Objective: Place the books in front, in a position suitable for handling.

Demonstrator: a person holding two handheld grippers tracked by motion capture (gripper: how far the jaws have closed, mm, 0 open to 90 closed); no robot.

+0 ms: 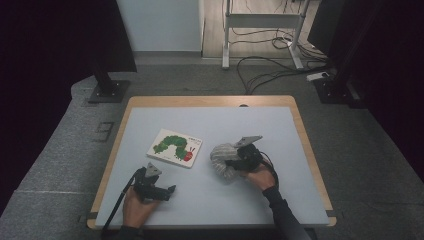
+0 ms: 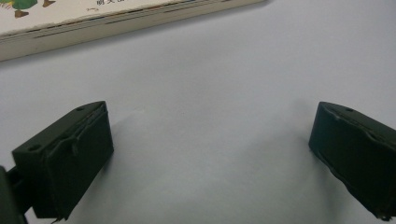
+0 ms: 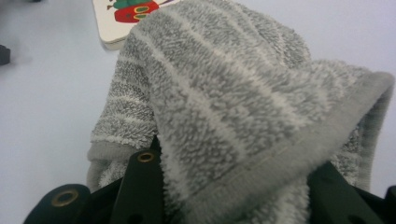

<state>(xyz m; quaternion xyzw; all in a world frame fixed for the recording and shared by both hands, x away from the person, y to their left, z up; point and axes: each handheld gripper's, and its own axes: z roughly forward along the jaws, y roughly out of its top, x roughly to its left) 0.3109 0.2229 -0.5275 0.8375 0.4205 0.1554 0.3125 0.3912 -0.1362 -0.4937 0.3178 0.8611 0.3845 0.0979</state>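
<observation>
One worktop (image 1: 210,200), pale blue top with a wooden edge. On it, one picture book (image 1: 175,147), a green caterpillar on its white cover, lying left of centre. One grey striped towel (image 1: 223,159), bunched, right of the book. Two hand-held grippers: the left gripper (image 1: 171,190) near the left edge, the right gripper (image 1: 231,162) at the towel. Each has two black jaws, four in all. Two hands on them, one apiece.
</observation>
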